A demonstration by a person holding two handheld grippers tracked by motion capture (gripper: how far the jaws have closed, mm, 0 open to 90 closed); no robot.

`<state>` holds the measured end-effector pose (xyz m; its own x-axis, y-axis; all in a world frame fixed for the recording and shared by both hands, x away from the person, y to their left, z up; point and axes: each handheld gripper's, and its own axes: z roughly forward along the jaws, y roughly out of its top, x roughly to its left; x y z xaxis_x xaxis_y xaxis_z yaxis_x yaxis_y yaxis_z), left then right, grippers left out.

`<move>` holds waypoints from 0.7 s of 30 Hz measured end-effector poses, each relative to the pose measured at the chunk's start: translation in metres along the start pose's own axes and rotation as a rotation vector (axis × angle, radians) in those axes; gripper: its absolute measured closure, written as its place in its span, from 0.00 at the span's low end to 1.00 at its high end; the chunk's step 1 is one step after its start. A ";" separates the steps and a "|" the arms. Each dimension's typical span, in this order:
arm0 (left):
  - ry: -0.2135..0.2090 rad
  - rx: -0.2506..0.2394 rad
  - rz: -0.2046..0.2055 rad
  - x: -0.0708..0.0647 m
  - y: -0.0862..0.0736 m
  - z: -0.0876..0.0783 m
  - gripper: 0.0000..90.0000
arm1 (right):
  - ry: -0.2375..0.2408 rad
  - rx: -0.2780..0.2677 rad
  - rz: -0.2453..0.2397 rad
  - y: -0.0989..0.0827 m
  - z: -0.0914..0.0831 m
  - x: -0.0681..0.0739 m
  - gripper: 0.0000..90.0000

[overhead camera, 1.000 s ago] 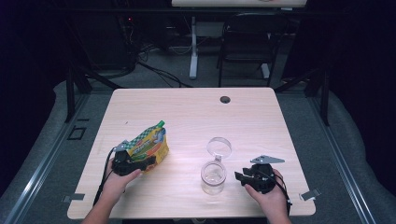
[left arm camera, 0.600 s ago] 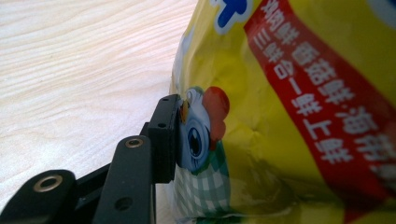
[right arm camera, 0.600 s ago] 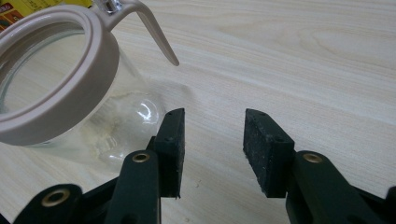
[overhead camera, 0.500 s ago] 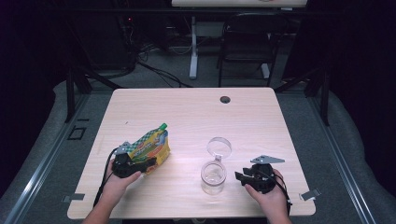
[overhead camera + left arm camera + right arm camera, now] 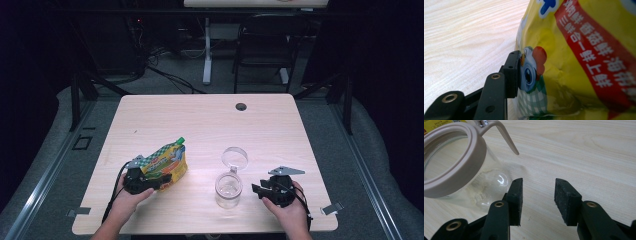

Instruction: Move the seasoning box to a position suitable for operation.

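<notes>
While the left tool (image 5: 159, 182) gripped the yellow foil snack pouch with a green top edge (image 5: 167, 162), its jaws having just been closing on the pack, the pouch stood on the near left part of the pale wooden worktop (image 5: 200, 120). Seen along the left tool (image 5: 529, 75), one black pad pressed flat against the printed cartoon face on the pouch (image 5: 579, 57); the other jaw was hidden behind the pack. At the near right, the right tool (image 5: 256, 189) rested on the worktop in the person's right hand (image 5: 287, 207), its jaws parted and empty, pointing left toward the clear glass jar with a beige rim (image 5: 228, 189) and lying just beside it. The jar's round hinged lid (image 5: 234, 157) stood swung open on its far side. Along the right tool (image 5: 537, 195), the jar (image 5: 461, 170) lay just left of the left pad, with bare worktop (image 5: 586, 150) between the pads.
</notes>
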<state>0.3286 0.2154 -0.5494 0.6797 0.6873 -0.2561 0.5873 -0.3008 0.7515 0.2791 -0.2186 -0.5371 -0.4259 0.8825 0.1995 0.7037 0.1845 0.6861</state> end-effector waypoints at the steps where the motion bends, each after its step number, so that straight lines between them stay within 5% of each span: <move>1: 0.002 -0.005 -0.001 0.001 0.000 0.000 0.64 | 0.001 -0.001 0.001 0.000 0.000 0.000 0.65; 13: -0.003 -0.043 -0.044 0.006 -0.005 0.000 0.62 | -0.001 -0.001 0.000 0.000 -0.001 -0.002 0.64; 21: 0.003 -0.026 -0.064 0.007 -0.009 0.006 0.55 | 0.001 -0.005 0.003 0.000 0.000 -0.001 0.64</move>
<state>0.3309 0.2192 -0.5613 0.6398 0.7068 -0.3019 0.6176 -0.2390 0.7493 0.2792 -0.2197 -0.5371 -0.4247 0.8824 0.2025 0.7022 0.1799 0.6889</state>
